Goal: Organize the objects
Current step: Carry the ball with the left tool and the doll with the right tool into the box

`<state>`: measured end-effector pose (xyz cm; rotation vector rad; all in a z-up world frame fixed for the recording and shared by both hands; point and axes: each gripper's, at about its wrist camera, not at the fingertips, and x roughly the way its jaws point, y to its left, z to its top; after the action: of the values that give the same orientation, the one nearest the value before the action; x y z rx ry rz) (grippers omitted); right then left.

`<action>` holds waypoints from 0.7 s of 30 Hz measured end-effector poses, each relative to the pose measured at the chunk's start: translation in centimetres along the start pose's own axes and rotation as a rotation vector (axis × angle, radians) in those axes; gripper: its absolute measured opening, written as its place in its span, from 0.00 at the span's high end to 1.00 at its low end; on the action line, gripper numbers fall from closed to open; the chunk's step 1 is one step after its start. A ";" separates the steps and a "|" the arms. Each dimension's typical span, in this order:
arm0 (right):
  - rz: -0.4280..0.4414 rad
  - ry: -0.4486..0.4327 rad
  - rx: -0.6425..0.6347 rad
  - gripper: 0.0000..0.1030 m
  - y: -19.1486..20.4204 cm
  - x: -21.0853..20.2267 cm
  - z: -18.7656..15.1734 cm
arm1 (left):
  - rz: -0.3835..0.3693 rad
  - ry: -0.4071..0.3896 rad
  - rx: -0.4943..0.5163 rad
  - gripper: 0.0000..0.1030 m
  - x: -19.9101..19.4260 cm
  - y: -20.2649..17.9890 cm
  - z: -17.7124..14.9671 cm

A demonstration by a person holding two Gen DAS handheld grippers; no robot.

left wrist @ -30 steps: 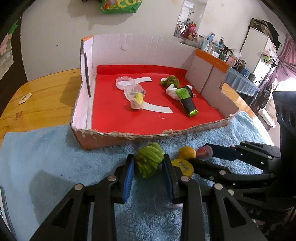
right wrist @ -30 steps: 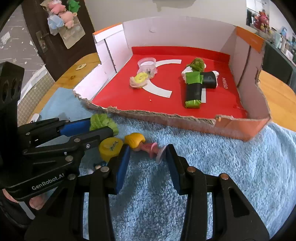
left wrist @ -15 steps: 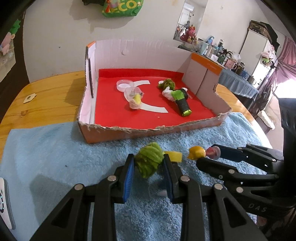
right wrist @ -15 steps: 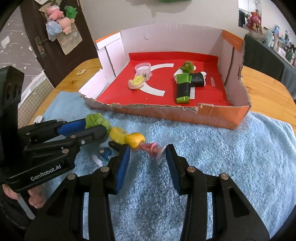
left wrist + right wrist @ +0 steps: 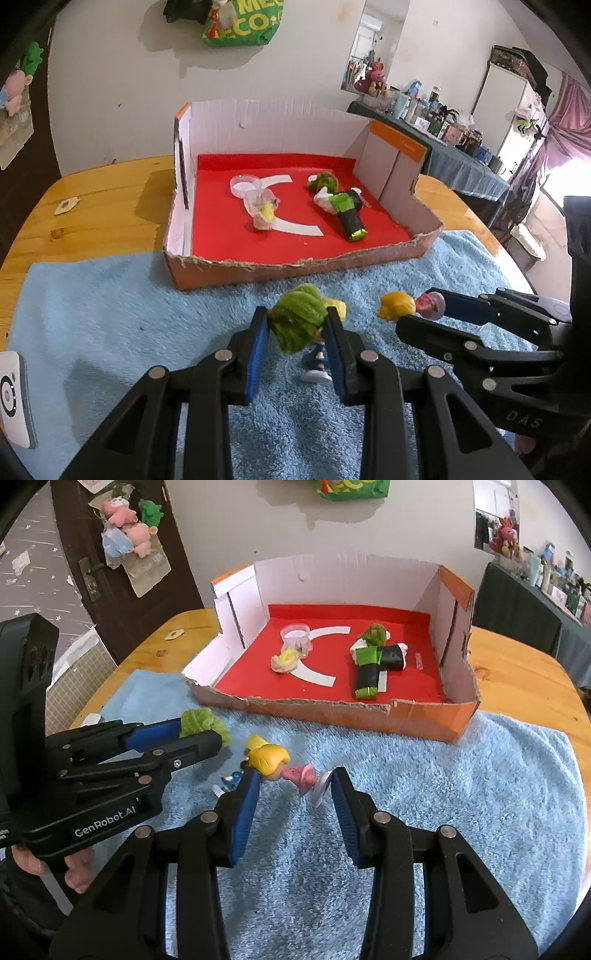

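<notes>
My left gripper [image 5: 295, 328] is shut on a green fuzzy ball [image 5: 299, 325], held above the blue towel [image 5: 110, 314]; it also shows in the right wrist view [image 5: 201, 722]. My right gripper [image 5: 293, 790] is shut on a yellow-haired pink figure [image 5: 280, 766] lying crosswise between its pads, also seen in the left wrist view [image 5: 400, 304]. A small yellow-capped blue figure [image 5: 319, 360] stands on the towel below the left gripper. The cardboard box [image 5: 332, 709] with a red floor lies ahead.
In the box lie a clear round lid [image 5: 243, 182], a clear cup with a yellow thing [image 5: 264, 214], a green fuzzy ball [image 5: 325, 181] and a green-and-black wrapped toy [image 5: 345, 210]. A white device [image 5: 13, 398] rests at the towel's left edge. The wooden table [image 5: 92, 206] surrounds everything.
Both grippers have lifted and pulled back from the box with their toys. The small yellow-capped figure now stands free on the towel below the left gripper.
</notes>
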<state>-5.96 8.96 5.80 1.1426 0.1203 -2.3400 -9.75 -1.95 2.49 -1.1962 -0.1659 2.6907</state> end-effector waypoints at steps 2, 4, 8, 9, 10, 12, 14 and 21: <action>0.003 -0.006 -0.002 0.62 0.2 -0.3 0.1 | 0.000 -0.010 0.000 0.69 -0.3 0.0 0.2; 0.005 -0.012 -0.003 0.62 0.2 -0.5 0.3 | -0.002 -0.016 -0.002 0.69 -0.6 0.1 0.4; 0.004 -0.026 -0.005 0.62 0.3 -1.0 0.7 | 0.001 -0.028 -0.003 0.69 -0.8 0.2 1.1; 0.005 -0.030 -0.005 0.62 0.3 -1.1 0.9 | 0.001 -0.030 -0.002 0.69 -0.9 0.1 1.2; 0.004 -0.034 -0.006 0.62 0.3 -1.2 1.1 | 0.001 -0.031 -0.002 0.69 -0.8 0.1 1.3; 0.003 -0.041 -0.007 0.62 0.2 -1.3 1.4 | 0.000 -0.034 0.000 0.69 -0.8 0.1 1.6; 0.002 -0.047 -0.007 0.62 0.1 -1.4 1.7 | 0.000 -0.037 -0.001 0.69 -0.7 0.1 2.0; 0.002 -0.063 0.003 0.62 -0.6 -1.4 3.2 | 0.001 -0.043 0.003 0.69 -0.3 0.2 3.3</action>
<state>-7.80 9.11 8.82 1.0690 0.0927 -2.3730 -12.04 -2.29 4.90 -1.1387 -0.1673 2.7173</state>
